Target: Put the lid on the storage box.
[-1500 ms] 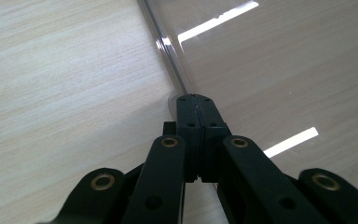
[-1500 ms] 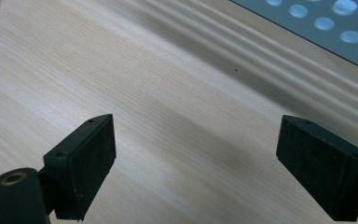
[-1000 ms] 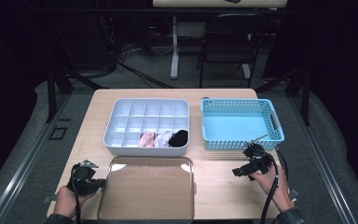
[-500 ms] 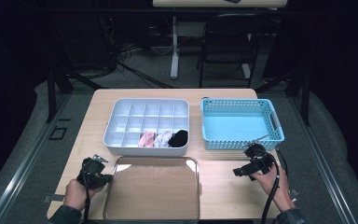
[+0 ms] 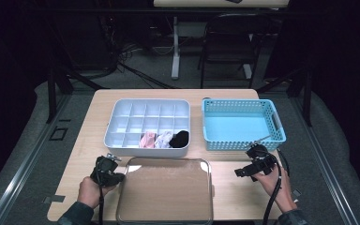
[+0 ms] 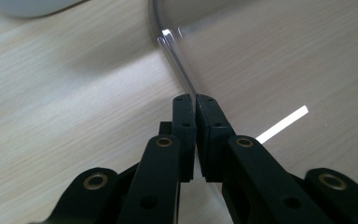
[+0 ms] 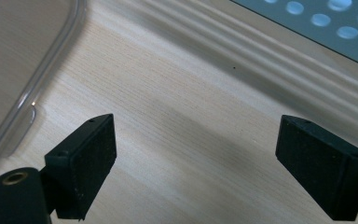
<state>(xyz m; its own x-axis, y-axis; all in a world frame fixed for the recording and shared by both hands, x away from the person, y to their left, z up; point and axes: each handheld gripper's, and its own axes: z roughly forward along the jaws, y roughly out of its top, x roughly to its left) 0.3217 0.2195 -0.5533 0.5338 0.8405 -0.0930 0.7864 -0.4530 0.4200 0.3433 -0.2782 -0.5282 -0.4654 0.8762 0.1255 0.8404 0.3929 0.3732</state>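
**Left gripper pinches the clear lid's rim**

Left gripper (image 6: 196,105) has its two black jaws pressed together on the thin left rim of the clear, flat, rounded-corner plastic lid (image 5: 166,190), which lies on the pale wooden table (image 5: 93,122) and stretches away to that gripper's right. Just beyond the lid, ahead of the gripper, stands the white plastic compartment tray (image 5: 147,125), with pink, white and black bundles of cloth in its nearest row. Right gripper (image 7: 193,163) hovers over bare wood with its jaws spread wide and nothing between them; the lid's right edge runs to its left, and the light-blue perforated plastic basket (image 5: 242,126) sits just ahead of it.
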